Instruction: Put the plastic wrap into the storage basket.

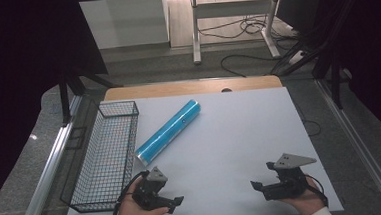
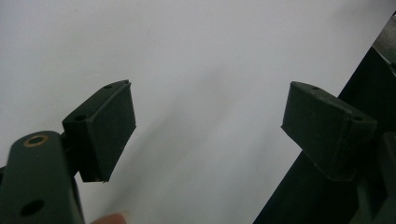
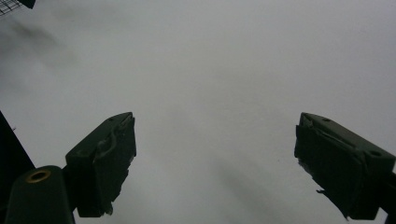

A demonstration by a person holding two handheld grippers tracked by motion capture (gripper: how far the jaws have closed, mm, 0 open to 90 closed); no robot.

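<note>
**Both grippers parked wide open, blue roll lying loose up ahead**

Left gripper (image 1: pixel 177 202) down at the near edge of the white table (image 1: pixel 240 134), held in the left hand (image 1: pixel 135 213), jaws spread wide with nothing between them. Same story in the left gripper view (image 2: pixel 208 126): two black pads (image 2: pixel 109 126) far apart, plain white surface underneath, dark table edge off beside the right-hand pad. Tip of a finger (image 2: pixel 109 218) peeking in at the bottom there.

Right gripper (image 1: pixel 256 186) well apart from the left one, also at the near edge, cradled in the right hand (image 1: pixel 307 200), grey three-cornered plate (image 1: pixel 294 159) on top. Jaws gaping too, nothing held. In the right gripper view (image 3: pixel 215 144), just bare white table between the pads.

Blue roll (image 1: pixel 168 131) lying flat on the table just ahead of the left gripper, not touching it, angled away toward the far right. Near end of it just beside the black wire basket (image 1: pixel 106 157), which sits along the table's left edge, outboard of the left gripper. Can't tell whether roll and basket actually touch.

Far beyond the table: grey floor, a white desk frame (image 1: pixel 233 14) and some loose cables (image 1: pixel 246 26).
</note>
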